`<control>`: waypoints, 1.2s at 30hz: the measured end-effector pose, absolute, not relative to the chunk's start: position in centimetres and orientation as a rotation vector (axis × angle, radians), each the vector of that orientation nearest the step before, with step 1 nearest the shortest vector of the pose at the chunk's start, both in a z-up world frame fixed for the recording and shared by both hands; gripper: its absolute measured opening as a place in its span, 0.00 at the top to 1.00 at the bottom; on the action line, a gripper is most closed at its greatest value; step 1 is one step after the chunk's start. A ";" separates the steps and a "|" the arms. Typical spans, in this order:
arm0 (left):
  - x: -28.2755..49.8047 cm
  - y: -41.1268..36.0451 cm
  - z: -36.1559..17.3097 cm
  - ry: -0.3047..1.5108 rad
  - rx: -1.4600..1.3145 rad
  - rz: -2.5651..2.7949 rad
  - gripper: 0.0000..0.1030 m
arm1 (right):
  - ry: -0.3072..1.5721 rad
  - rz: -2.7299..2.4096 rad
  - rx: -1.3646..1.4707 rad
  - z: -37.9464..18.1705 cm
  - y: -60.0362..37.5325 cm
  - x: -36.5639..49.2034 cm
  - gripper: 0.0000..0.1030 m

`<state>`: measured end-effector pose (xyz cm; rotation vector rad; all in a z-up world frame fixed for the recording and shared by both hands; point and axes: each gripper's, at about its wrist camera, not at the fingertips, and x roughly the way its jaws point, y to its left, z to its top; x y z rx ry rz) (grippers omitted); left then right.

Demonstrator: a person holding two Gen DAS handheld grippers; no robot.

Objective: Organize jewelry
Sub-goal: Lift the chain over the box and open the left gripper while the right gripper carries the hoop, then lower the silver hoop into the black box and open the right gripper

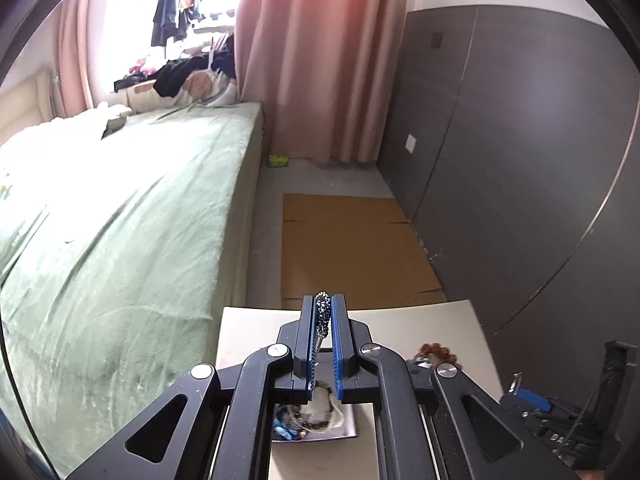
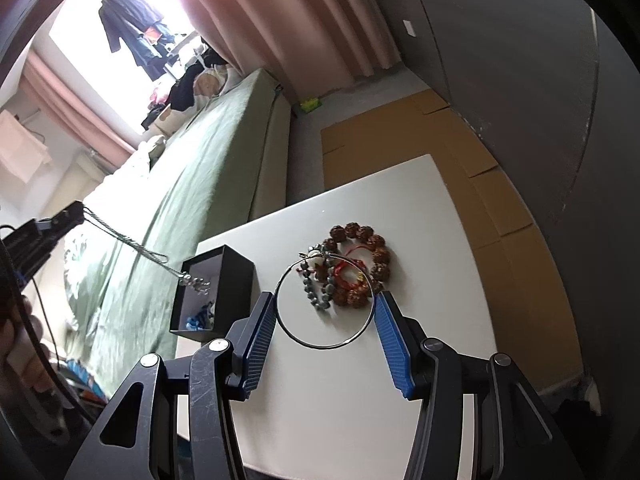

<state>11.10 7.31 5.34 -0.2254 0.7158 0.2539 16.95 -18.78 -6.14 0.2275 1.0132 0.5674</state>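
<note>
Fig.: left gripper [image 1: 324, 316], fingers clamped on a beaded chain [image 1: 322, 314]; its lower end hangs into an open black square box [image 2: 214, 290], contents partly hidden. Right gripper [image 2: 325, 312], fingers clamped across a thin metal hoop [image 2: 326, 301]. White desk [image 2: 420, 208]: one brown-bead bracelet [image 2: 360, 268], grey-bead strands [image 2: 324, 288] overlapping, count unclear.

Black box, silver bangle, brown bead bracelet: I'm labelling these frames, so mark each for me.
black box [image 2: 236, 276], right wrist view, on its outer right wall.
silver bangle [image 2: 320, 346], right wrist view, on the lower arc of the ring.
brown bead bracelet [image 2: 378, 258], right wrist view, on a bead at its right side.
</note>
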 end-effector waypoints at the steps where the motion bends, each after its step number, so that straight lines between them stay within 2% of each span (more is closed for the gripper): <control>1: 11.2 7.5 5.0 0.721 -0.226 0.256 0.93 | 1.015 0.569 0.225 -6.2 -18.6 17.1 0.50; 21: 13.4 11.4 -5.1 0.849 -0.380 0.280 0.93 | 1.006 0.620 0.182 -6.8 -14.1 18.2 0.50; 28: 12.7 13.2 -6.3 0.872 -0.528 0.259 0.90 | 0.988 0.647 0.180 -6.6 -12.6 17.8 0.50; 29: 12.1 13.6 -6.0 0.861 -0.557 0.259 0.82 | 0.981 0.655 0.181 -6.5 -12.4 17.7 0.50; 30: 11.6 13.8 -5.7 0.850 -0.572 0.259 0.59 | 0.972 0.666 0.179 -6.4 -12.0 17.5 0.50; 31: 11.0 14.1 -5.3 0.835 -0.585 0.265 0.45 | 0.966 0.674 0.178 -6.3 -11.7 17.4 0.50; 32: 10.0 14.3 -4.9 0.806 -0.601 0.276 0.23 | 0.962 0.680 0.177 -6.2 -11.3 17.3 0.50; 33: 8.9 14.5 -4.5 0.762 -0.616 0.285 0.16 | 0.959 0.688 0.177 -6.2 -10.9 17.2 0.50; 36: 7.3 15.1 -4.2 0.726 -0.607 0.271 0.16 | 0.957 0.711 0.182 -6.3 -9.7 16.9 0.50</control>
